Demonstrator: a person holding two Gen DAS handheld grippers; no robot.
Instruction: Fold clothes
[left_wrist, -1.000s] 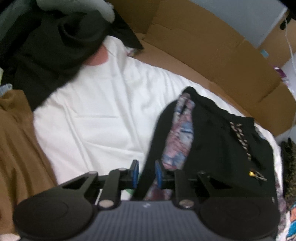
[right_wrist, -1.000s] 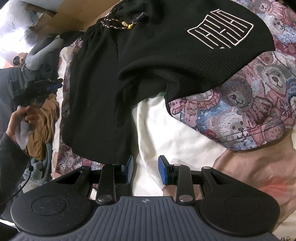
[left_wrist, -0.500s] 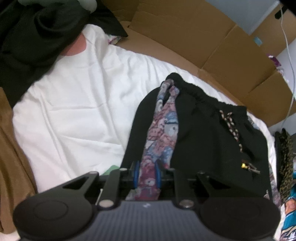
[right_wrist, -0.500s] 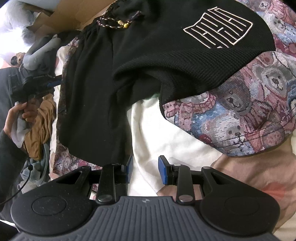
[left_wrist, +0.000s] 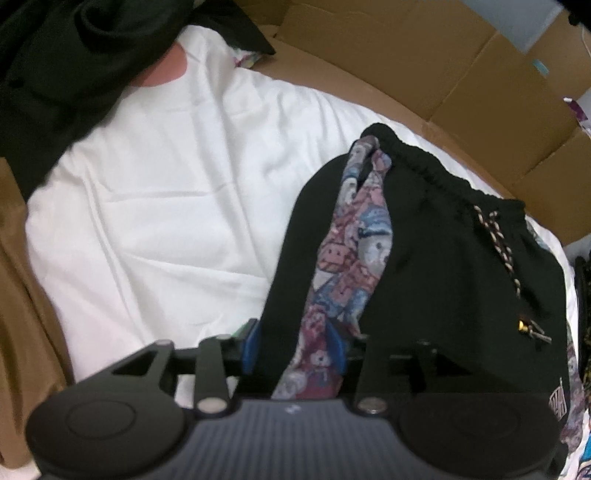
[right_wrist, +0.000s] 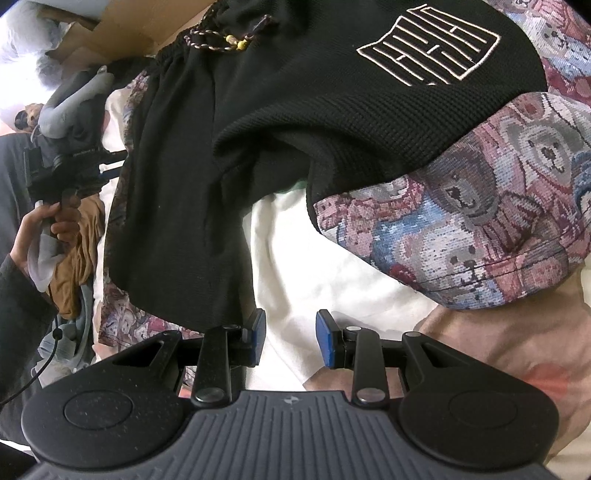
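Black shorts (left_wrist: 443, 266) with teddy-bear patterned panels (left_wrist: 354, 251) and a braided drawstring (left_wrist: 498, 243) lie on white cloth (left_wrist: 166, 184). My left gripper (left_wrist: 295, 345) is at the shorts' near end. Its jaws are opening, and the black edge and bear strip still lie loosely between the blue pads. In the right wrist view the shorts (right_wrist: 280, 92) show a stitched square logo (right_wrist: 428, 55). My right gripper (right_wrist: 290, 336) stands open over the white cloth (right_wrist: 314, 266), holding nothing, its left finger beside the black hem.
Cardboard sheets (left_wrist: 424, 81) rise behind the bed. A pile of dark clothes (left_wrist: 55, 66) lies at the upper left, with a brown garment (left_wrist: 22, 295) along the left edge. A person's hand (right_wrist: 55, 221) holds the other gripper at the left of the right wrist view. A pinkish cloth (right_wrist: 498, 350) lies near the right gripper.
My left gripper sank closer over the shorts' end and its jaws have spread wider, letting go of the bear-patterned strip. The right gripper has kept still.
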